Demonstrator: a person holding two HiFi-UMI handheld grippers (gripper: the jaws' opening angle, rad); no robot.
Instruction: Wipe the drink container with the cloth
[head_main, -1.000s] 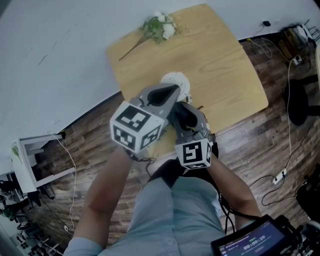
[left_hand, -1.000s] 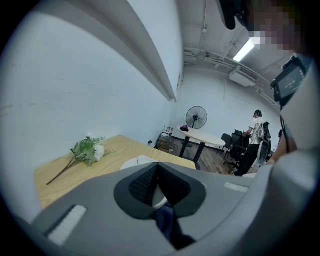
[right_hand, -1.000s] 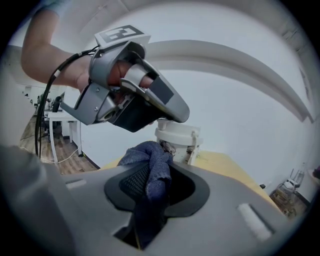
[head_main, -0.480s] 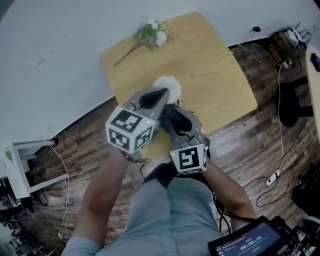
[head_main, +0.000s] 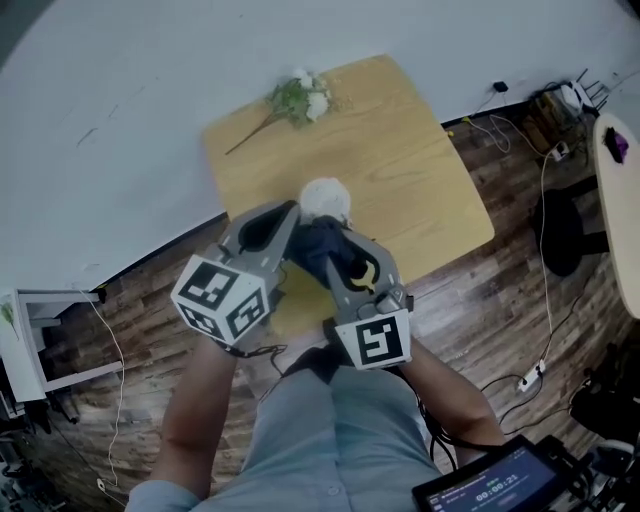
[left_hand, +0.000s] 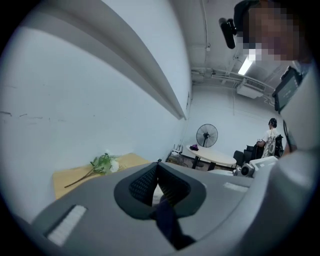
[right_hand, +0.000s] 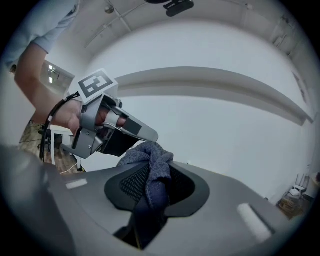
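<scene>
A white drink container (head_main: 325, 197) stands on the wooden table (head_main: 400, 150), just beyond both grippers; only its top shows. A dark blue cloth (head_main: 316, 246) is bunched between the two gripper tips, above the table's near edge. My right gripper (head_main: 322, 238) is shut on the cloth (right_hand: 150, 172), which bulges out of its jaws (right_hand: 159, 167). My left gripper (head_main: 292, 211) comes in from the left, its tip against the cloth bunch (right_hand: 149, 136). In the left gripper view its pads meet at the tip (left_hand: 157, 165), with a strip of cloth (left_hand: 167, 222) caught between them.
A sprig of white flowers (head_main: 295, 98) lies at the table's far edge by the white wall. Cables and a power strip (head_main: 545, 130) lie on the wooden floor at right, beside a dark chair (head_main: 560, 215). A fan (left_hand: 206, 135) and a round table (left_hand: 212, 156) stand further off.
My left gripper has drawn back down and to the left; the right one has shifted slightly left. Both tips stay together at the cloth. The container has not moved on the table.
</scene>
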